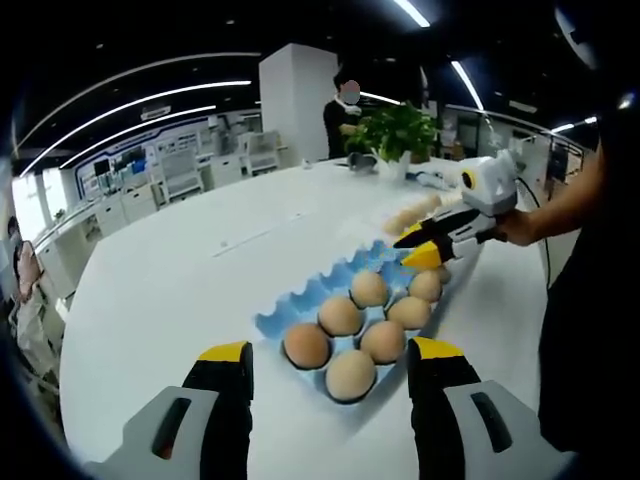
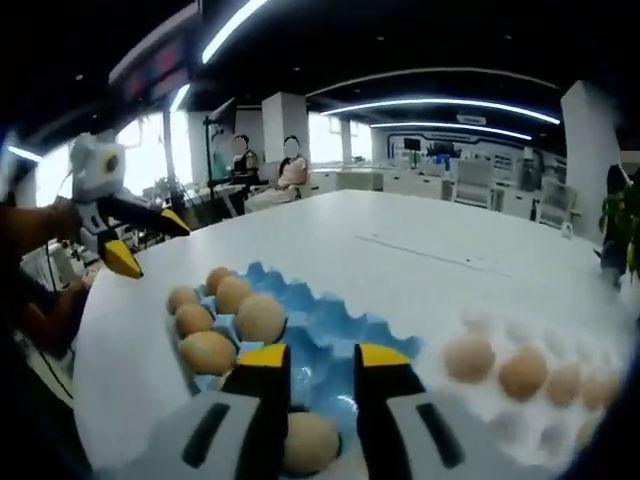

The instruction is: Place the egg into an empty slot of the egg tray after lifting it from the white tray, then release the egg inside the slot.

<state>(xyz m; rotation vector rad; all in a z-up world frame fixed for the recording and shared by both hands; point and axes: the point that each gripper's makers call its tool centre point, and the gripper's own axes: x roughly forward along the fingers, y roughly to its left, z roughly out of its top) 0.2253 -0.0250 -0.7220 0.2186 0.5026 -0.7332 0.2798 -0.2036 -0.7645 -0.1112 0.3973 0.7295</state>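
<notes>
My right gripper, jaws apart, over the blue moulded egg tray; brown egg below (six o'clock). Left gripper agape.

— Near edge? Left gripper, yellow-tipped jaws wide apart, nothing between them, hovering just short of the blue egg tray.

— And in the tray? Six brown eggs, packed into the near and right slots; bare blue slots on the far left.

— Beyond it? Right gripper, jaws near-closed, held over the tray's far end. Past that, pale eggs in a white tray, a potted plant, a person standing.
</notes>
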